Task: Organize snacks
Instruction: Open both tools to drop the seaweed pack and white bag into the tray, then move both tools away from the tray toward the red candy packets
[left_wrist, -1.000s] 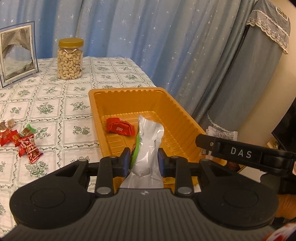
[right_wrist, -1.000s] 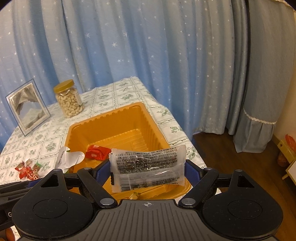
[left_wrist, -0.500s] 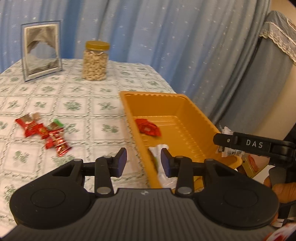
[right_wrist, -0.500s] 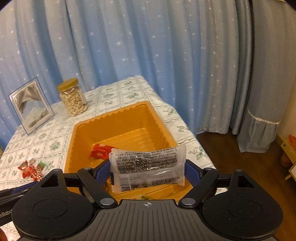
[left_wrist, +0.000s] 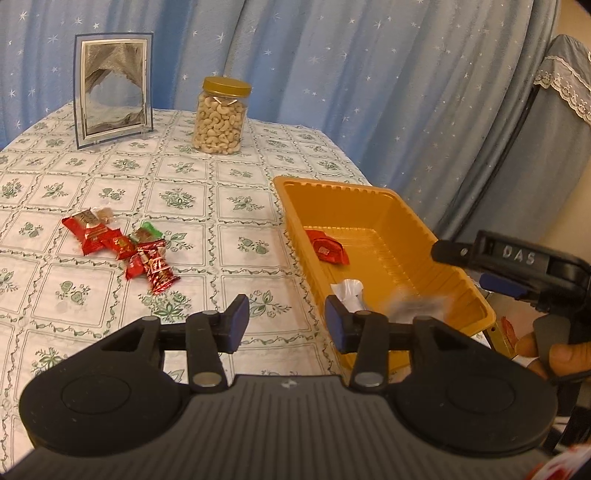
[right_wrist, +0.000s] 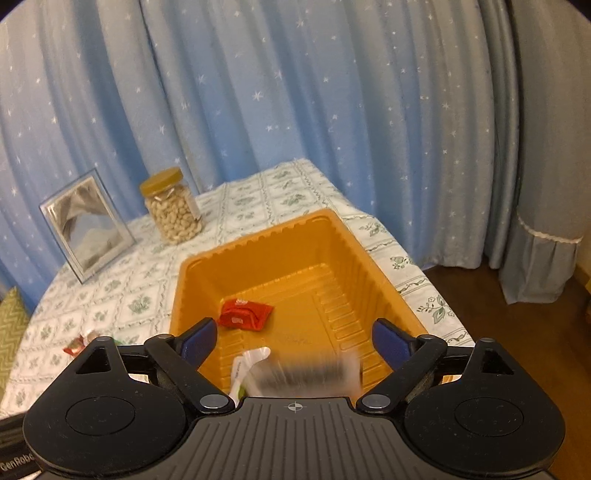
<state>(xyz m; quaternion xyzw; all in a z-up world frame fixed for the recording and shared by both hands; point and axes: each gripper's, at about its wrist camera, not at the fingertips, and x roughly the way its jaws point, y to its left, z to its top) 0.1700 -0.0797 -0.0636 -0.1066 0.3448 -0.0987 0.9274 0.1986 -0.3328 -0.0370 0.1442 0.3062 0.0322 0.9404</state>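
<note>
Snacks lie in two places: a loose pile of red and green wrapped candies (left_wrist: 122, 251) on the tablecloth (left_wrist: 221, 199), well apart from the orange tray (left_wrist: 369, 192), and three items inside the tray: a red candy (right_wrist: 243, 314), a white packet (right_wrist: 247, 363) near the front wall, and a clear printed packet (right_wrist: 306, 374), blurred, apparently falling into the tray just beside the white one. The right gripper (right_wrist: 293, 341) hangs over the tray's near end with its jaws wide and opening; the clear packet sits below and between them, and no pad presses on it. The left gripper (left_wrist: 282, 319) points at the tablecloth just left of the tray's rim, its jaws partly apart and opening, with nothing between them. The step in hand is judged to be release on the right and reach for the pile on the left. Keep the right gripper over the tray until the packet has settled flat, then lift clear without catching the rim. Bring the left jaws fully apart before reaching the pile, and approach one outlying wrapper. The candies overlap, so a grip in the middle may drag neighbours. Thin foil wrappers will probably slip; close on the body, not a twisted end.
</note>
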